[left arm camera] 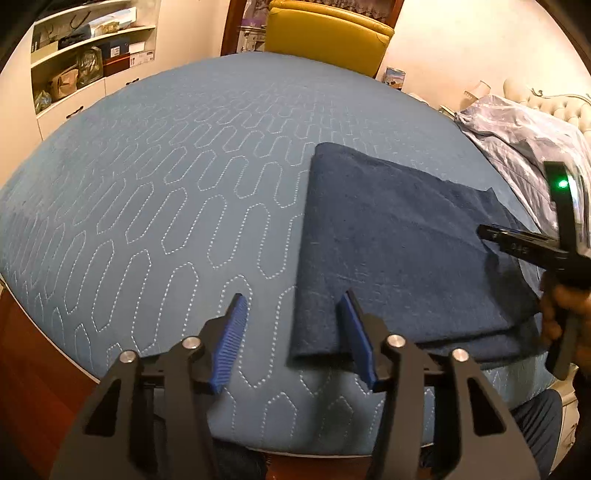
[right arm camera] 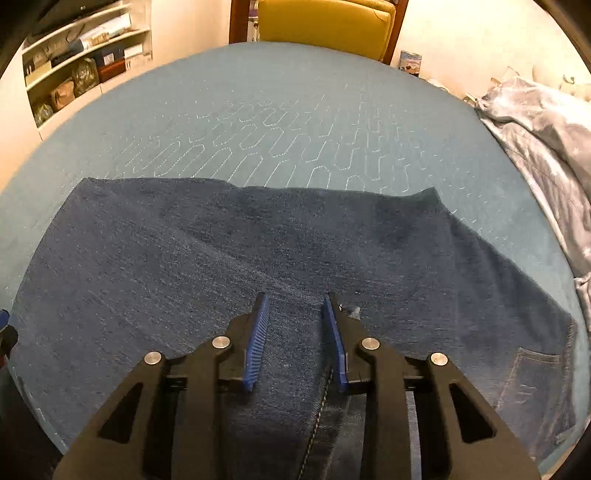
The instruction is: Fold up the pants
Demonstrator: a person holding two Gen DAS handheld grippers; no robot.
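Two hand-held grippers, one pair of pants. The left hand-held gripper [left arm camera: 293,332] is spread wide, holding nothing, its right finger just over the near left corner of the folded pants [left arm camera: 399,251]. The right hand-held gripper [right arm camera: 295,332] stands moderately open over the denim, gripping nothing. The pants lie flat at lower centre on the quilted blue bed [left arm camera: 166,177].

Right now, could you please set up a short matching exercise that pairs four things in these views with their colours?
Things:
1. pants
2. bed cover
3. chair
4. left claw pads

Colours:
A. mustard yellow
B. bright blue
C. dark navy denim
D. teal with white stitching

Pairs: 1-C, 2-D, 3-A, 4-B
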